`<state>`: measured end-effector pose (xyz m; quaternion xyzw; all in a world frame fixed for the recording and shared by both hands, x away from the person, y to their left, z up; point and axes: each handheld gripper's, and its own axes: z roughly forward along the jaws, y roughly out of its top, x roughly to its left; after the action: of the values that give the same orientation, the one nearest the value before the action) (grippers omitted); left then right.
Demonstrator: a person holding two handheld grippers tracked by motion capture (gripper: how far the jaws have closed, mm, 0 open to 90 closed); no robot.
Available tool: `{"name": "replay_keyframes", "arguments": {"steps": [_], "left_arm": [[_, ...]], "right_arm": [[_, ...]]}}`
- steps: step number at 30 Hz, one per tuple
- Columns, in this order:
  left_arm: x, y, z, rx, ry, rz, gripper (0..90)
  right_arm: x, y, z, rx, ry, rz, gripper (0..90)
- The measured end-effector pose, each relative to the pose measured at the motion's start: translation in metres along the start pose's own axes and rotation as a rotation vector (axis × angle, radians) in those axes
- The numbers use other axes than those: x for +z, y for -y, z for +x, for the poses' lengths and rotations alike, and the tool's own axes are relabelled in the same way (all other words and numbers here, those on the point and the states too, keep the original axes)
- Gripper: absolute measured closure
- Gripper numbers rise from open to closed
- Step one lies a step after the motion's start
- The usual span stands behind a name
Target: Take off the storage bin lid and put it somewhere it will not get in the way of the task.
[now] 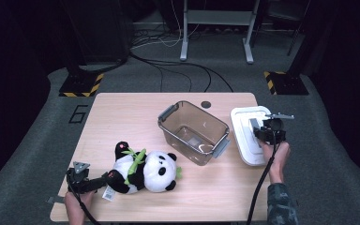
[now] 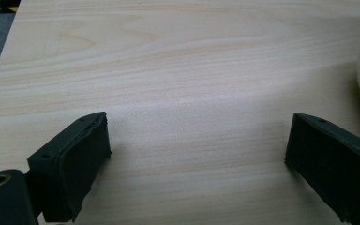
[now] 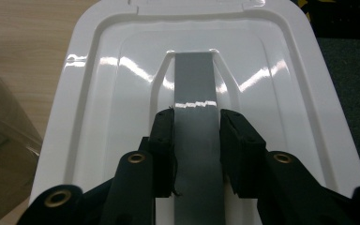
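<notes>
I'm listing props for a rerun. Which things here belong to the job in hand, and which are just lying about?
In the job:
- white lid, its grey handle gripped by the right gripper
- clear bin, empty, beside the lid
- toy panda, by the open left gripper

Lying about:
- cables on the floor
- striped stand bases
- grey frame legs

The high view looks forward and down from above the person's side onto the whole pale wooden table (image 1: 122,112), with grey floor beyond. The left gripper view sits low and close over bare tabletop (image 2: 178,70), facing across it. The right gripper view looks steeply down, very near, onto the glossy white plastic lid (image 3: 98,93); the high view shares that lid (image 1: 243,140) at the table's right edge.
</notes>
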<state>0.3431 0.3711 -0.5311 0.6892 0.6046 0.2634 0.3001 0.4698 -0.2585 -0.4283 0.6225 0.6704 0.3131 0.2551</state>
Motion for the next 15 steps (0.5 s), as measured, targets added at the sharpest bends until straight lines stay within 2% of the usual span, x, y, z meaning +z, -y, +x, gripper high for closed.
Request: {"name": "replay_keyframes", "arguments": {"steps": [15], "left_arm": [[0.0,0.0,0.0,-0.001,0.001,0.001,6.2]], "right_arm": [[0.021,0.012,-0.003,0.045,0.01,0.023,66.5]]}}
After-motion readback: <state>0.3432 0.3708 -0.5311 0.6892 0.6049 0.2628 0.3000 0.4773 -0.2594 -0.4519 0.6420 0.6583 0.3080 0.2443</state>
